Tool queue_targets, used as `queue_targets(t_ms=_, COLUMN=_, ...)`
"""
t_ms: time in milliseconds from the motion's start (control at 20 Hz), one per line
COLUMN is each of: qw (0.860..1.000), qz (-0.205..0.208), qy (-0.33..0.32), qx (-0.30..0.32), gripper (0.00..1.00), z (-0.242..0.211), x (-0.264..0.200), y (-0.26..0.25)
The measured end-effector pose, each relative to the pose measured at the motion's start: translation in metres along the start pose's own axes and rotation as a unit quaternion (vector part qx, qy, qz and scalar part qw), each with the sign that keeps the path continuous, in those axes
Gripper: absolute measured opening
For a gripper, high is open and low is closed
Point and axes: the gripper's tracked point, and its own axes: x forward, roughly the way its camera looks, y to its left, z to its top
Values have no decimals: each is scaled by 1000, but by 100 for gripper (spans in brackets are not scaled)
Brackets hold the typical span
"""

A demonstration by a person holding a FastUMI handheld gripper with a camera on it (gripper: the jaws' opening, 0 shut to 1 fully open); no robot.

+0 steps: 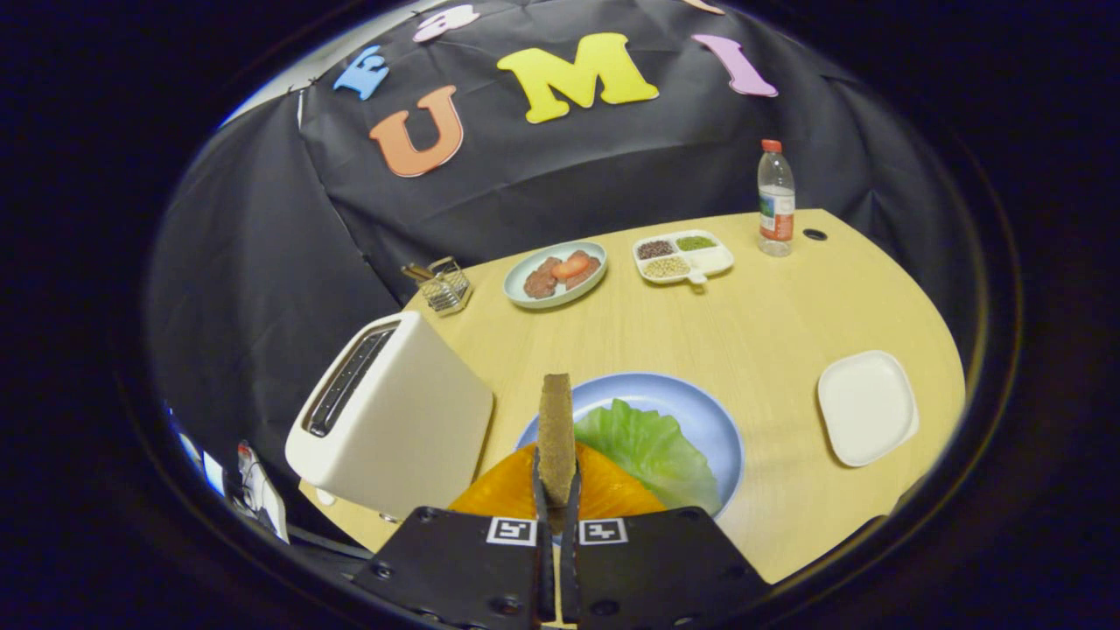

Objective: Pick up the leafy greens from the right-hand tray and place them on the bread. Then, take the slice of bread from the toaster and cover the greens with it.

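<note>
My gripper (556, 490) is shut on a slice of brown bread (556, 429), which stands on edge between the fingers. Below and beyond the slice lies a blue plate (713, 416) with an orange-yellow slice of bread (499, 494) on it. A green lettuce leaf (652, 451) rests on that bread and on the plate, just right of the held slice. The white toaster (394, 420) stands to the left of the fingers, its slots showing dark. The white square tray (866, 407) sits to the right of the plate.
At the far side of the wooden table (770, 324) are a round plate of meat and tomato (556, 273), a divided dish of beans and seeds (684, 255), a water bottle (775, 199) and a small wire rack (442, 284). The table's edge runs close behind the toaster.
</note>
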Motion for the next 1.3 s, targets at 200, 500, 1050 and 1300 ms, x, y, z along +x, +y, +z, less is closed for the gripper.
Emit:
queue_targets(t_ms=200, qw=1000, qz=-17, qy=13, qx=1, gripper=8, z=-4, x=8, y=-27)
queue_targets(t_ms=500, qw=999, qz=-37, qy=23, qx=4, gripper=31, z=-9, x=16, y=-55)
queue_targets(t_ms=1050, qw=997, qz=-71, qy=-19, qx=-20, gripper=90, z=25, x=-7, y=-84)
queue_targets(t_ms=1300, qw=988, qz=-103, qy=-97, qx=-63, gripper=97, z=85, x=-63, y=-89)
